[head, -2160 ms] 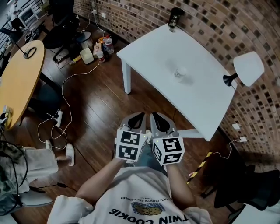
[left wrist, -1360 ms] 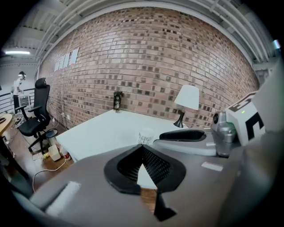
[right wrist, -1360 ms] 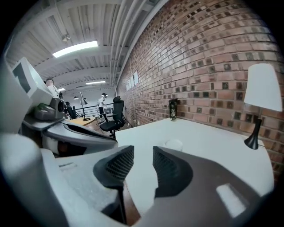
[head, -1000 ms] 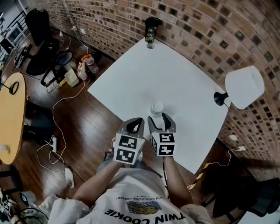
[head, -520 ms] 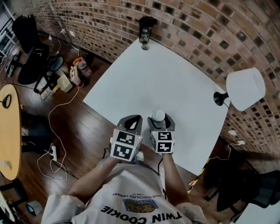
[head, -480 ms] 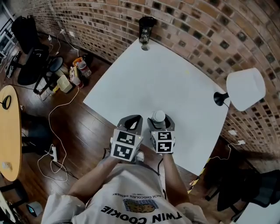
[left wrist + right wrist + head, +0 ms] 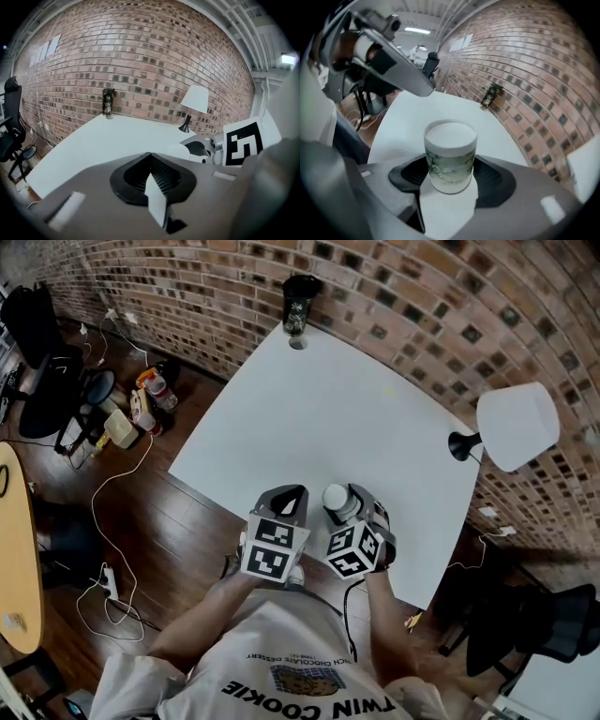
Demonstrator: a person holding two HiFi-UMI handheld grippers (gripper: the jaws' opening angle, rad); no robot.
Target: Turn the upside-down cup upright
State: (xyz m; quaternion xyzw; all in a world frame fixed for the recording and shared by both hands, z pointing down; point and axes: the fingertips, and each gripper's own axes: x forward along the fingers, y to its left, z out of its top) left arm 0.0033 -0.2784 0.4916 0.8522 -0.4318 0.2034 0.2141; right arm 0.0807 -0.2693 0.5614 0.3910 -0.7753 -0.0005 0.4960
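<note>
A white cup (image 7: 336, 498) with a green pattern stands upside down, flat base up, near the front edge of the white table (image 7: 328, 399). My right gripper (image 7: 345, 502) is rolled to one side and reaches around it. In the right gripper view the cup (image 7: 450, 157) sits between the two dark pads (image 7: 408, 174), which lie close on either side; the jaws are closing. My left gripper (image 7: 286, 498) hovers just left of the cup, shut and empty. In the left gripper view its jaws (image 7: 150, 157) meet, and the cup (image 7: 183, 151) shows to the right.
A dark tumbler (image 7: 298, 301) stands at the table's far corner by the brick wall. A lamp with a white shade (image 7: 511, 427) stands at the right edge. Cables, bottles and chairs lie on the wooden floor (image 7: 141, 493) to the left.
The right gripper has rolled sideways, its marker cube now tilted, and stays around the cup. The left gripper has shifted a little beside it. The cup stands as before.
</note>
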